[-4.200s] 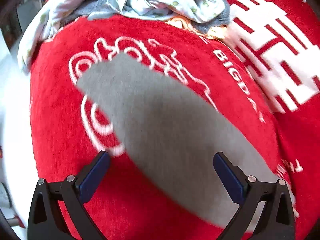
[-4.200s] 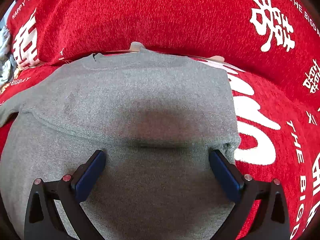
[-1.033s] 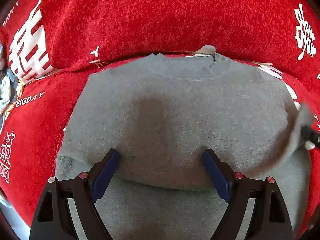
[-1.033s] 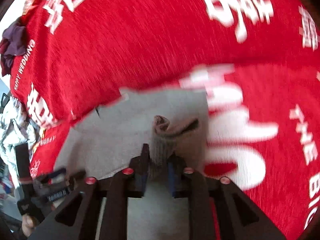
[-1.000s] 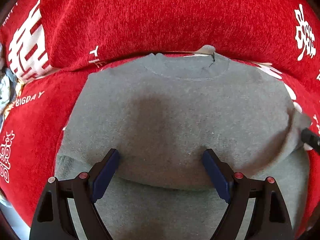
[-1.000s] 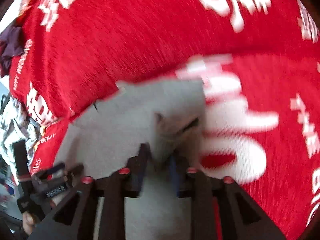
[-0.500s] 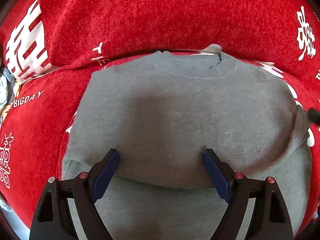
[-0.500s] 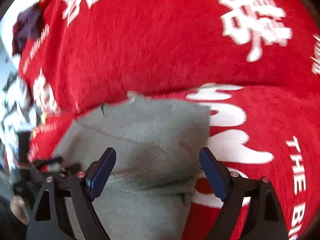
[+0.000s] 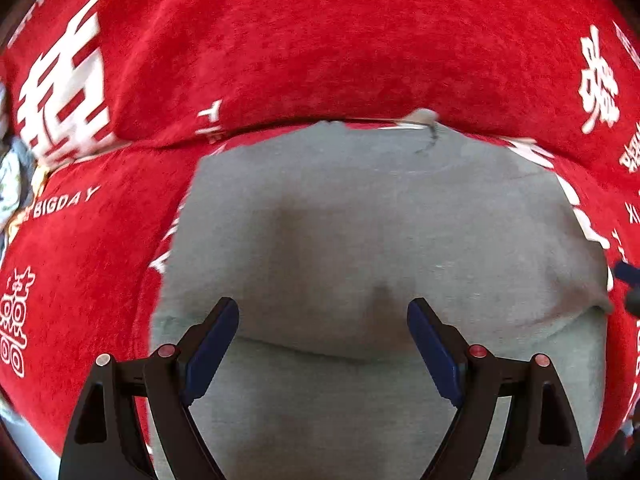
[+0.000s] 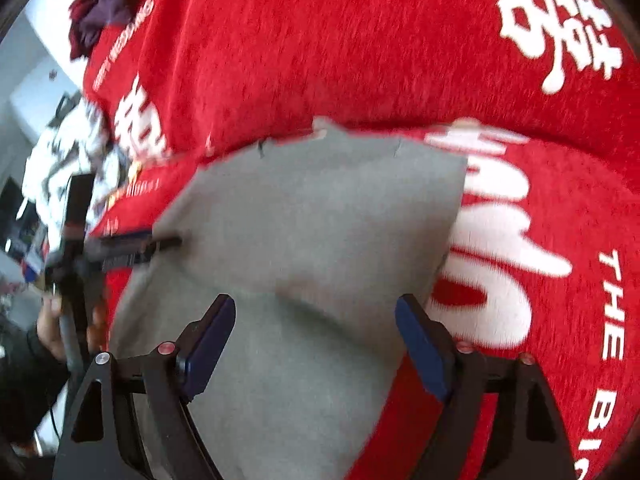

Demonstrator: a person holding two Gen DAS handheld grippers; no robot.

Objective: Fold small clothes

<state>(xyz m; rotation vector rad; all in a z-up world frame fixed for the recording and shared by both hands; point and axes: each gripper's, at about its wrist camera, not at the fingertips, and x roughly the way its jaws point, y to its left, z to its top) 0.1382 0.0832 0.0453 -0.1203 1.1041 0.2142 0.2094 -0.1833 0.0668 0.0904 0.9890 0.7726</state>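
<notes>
Left tongs (image 9: 323, 312) and right tongs (image 10: 315, 310) both gape apart, holding nothing, above grey sweater (image 9: 380, 232) lying on red blanket (image 9: 320, 40).

Left gripper (image 9: 323, 308): its two blue fingers were spread wide apart and held nothing.
Right gripper (image 10: 315, 306): its fingers were spread wide too, with nothing between them.
Left gripper seen from the right camera (image 10: 160, 242): it looked blurry, off to the side.
Hand (image 10: 56, 330): it gripped the left gripper's handle.
</notes>
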